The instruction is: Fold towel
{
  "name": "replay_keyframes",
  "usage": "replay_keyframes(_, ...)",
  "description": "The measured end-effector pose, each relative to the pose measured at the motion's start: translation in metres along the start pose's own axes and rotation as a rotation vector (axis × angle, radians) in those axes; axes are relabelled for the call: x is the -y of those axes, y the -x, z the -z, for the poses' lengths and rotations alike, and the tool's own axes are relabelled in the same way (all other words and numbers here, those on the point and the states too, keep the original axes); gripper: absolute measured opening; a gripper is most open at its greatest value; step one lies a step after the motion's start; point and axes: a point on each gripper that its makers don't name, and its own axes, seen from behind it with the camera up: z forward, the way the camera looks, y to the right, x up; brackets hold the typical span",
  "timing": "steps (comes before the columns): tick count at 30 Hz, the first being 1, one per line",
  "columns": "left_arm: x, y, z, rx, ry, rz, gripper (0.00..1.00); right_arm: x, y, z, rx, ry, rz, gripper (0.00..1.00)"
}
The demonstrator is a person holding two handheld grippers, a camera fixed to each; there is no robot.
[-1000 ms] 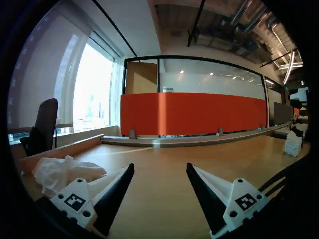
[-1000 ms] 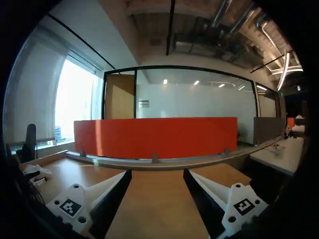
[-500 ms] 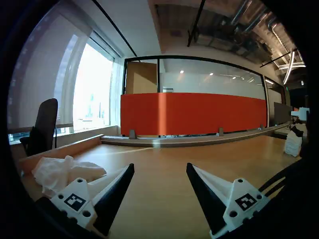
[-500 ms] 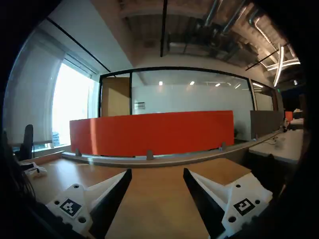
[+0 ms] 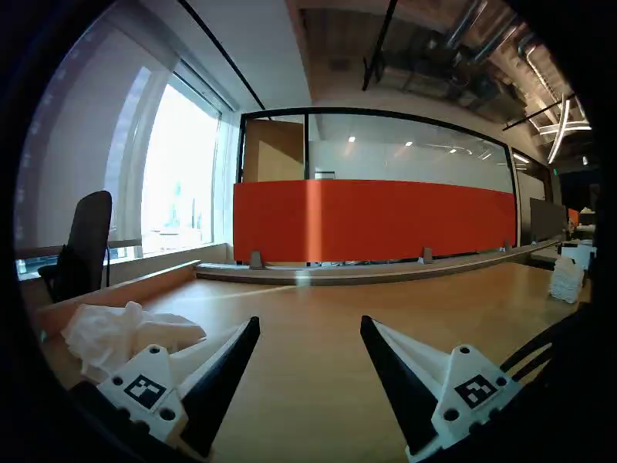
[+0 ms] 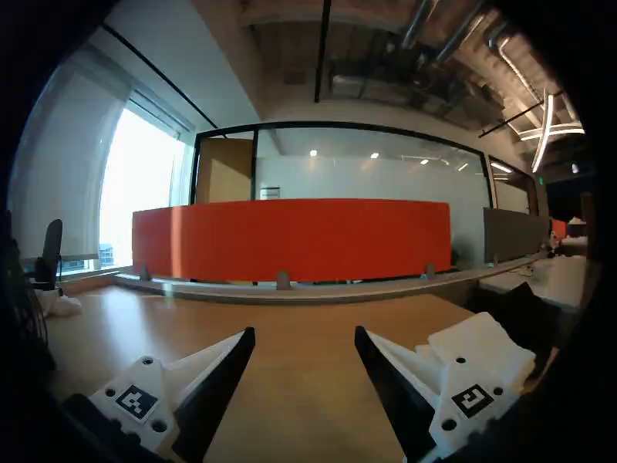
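Chair (image 5: 81, 255) at the far left of your left gripper view: one, dark, standing past the table's raised edge, beside the bright window (image 5: 177, 185). Next comes the one crumpled towel (image 5: 123, 333), white, lying in a heap on the wooden table (image 5: 324, 370). It sits just beyond your left gripper's left-hand finger, which hides its near edge. Your left gripper (image 5: 309, 319) is spread wide, its two fingers well apart with bare tabletop between them, and it has hold of nothing. Behind it, one long orange partition (image 5: 374, 220) runs along the table's far edge. At the far right, one folded stack (image 5: 567, 279) of white cloth sits on the table; it is too small for you to count the pieces in it.

Your right gripper view runs in the same order. The chair (image 6: 48, 251) and the crumpled towel (image 6: 55, 303) are small at the far left edge, well apart from your right gripper (image 6: 303, 331). That gripper is also wide open, its two fingers apart over bare wood, gripping nothing. The orange partition (image 6: 293, 239) crosses behind it. To the right, the folded stack (image 6: 482, 347) lies just beside the right-hand finger and is partly hidden behind it; you cannot tell whether they touch.
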Motion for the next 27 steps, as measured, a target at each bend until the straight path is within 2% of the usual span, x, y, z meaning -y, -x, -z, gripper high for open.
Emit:
replay_keyframes(6,0.0,0.0,0.0,0.0,0.0,0.0,0.97,-0.002,0.013,0.002,0.009,-0.004,0.015,1.0)
replay_keyframes(27,0.0,0.0,0.0,0.0,0.0,0.0,0.97,-0.004,0.02,0.001,0.011,-0.004,0.017,1.0)
